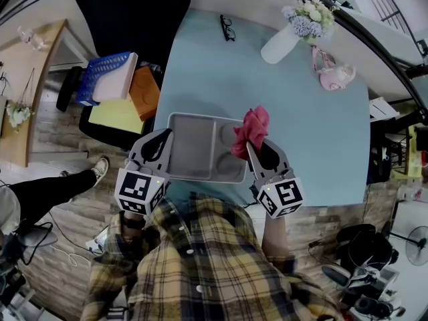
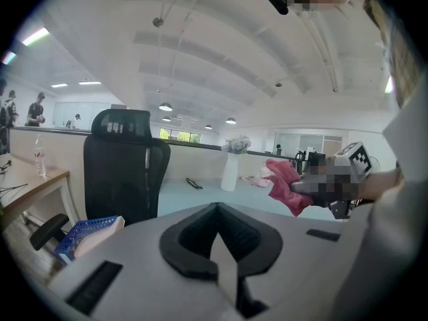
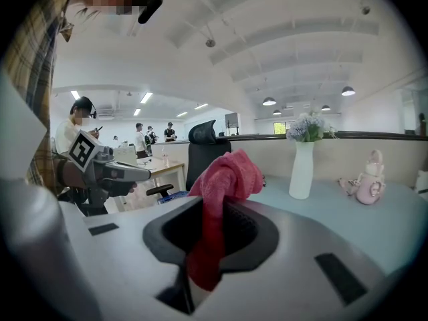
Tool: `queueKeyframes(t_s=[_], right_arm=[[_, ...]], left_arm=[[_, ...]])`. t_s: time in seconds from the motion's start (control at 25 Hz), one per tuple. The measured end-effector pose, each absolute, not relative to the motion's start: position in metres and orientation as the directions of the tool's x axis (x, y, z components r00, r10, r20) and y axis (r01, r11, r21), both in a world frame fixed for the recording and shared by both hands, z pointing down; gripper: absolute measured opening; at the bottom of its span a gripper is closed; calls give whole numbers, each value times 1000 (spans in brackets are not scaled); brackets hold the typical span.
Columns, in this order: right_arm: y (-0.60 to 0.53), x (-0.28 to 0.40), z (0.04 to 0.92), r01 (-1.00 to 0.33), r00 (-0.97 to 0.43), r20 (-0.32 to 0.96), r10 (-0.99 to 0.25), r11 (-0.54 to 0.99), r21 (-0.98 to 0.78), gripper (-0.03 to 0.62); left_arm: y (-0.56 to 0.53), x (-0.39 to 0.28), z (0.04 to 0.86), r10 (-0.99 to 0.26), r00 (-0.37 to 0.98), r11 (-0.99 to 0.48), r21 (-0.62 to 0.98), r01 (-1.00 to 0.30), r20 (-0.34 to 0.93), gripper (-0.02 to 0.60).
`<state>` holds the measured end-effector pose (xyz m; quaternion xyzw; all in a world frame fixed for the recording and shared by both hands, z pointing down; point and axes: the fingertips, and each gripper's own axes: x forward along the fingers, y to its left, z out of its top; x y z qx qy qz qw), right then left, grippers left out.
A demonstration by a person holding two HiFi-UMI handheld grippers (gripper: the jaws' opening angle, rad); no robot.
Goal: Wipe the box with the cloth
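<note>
Presently, entry one, the step: you look ready to begin the wipe, and I judge nothing has been rubbed yet.

- Lower your right gripper (image 1: 251,146) until the loose bunch of pink cloth (image 1: 252,127), not the jaw tips, meets the grey compartmented box (image 1: 192,146).
- Sweep the broad flat compartment first, then work into the round wells.
- Keep the pressure light so the box does not skid on the pale blue table (image 1: 221,79).
- Your left gripper (image 1: 162,139) sits by the box's left rim. Brace it there as a stop before the first stroke.
- Keep your strokes well short of the white vase of flowers (image 1: 279,44) at the far edge.

Entry two, the tools.

- **Left gripper:** the jaws are pressed together with nothing between them. Whether it touches the rim cannot be told.
- **Right gripper:** the jaws pinch the pink cloth. A strip is caught between the pads and the rest is bunched beyond the tips, over the box's right end.
- **Box:** it is on the table just ahead of you, between the two grippers, open and empty.
</note>
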<state>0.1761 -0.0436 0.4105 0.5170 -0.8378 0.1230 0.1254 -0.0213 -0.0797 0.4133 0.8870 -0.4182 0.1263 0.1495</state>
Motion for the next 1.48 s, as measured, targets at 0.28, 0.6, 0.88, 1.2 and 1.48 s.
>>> queueKeyframes(t_s=[0.28, 0.6, 0.88, 1.2, 1.48], right_arm=[[-44, 179, 413, -901, -428, 341, -837, 422, -94, 73], [-44, 179, 414, -904, -424, 347, -837, 415, -105, 72], [-44, 180, 416, -904, -423, 348, -837, 414, -104, 72], [-44, 180, 415, -904, -423, 349, -836, 413, -108, 72], [-44, 181, 417, -904, -424, 351, -835, 411, -115, 72]], left_arm=[[-80, -21, 414, -703, 617, -606, 156, -780, 353, -9], [-80, -23, 415, -705, 615, -605, 154, -782, 353, -9], [-80, -22, 417, -702, 617, -606, 156, -780, 356, -9], [-80, -22, 416, -702, 617, -607, 154, -779, 356, -9], [-80, -21, 415, -702, 618, -608, 154, -779, 355, -9]])
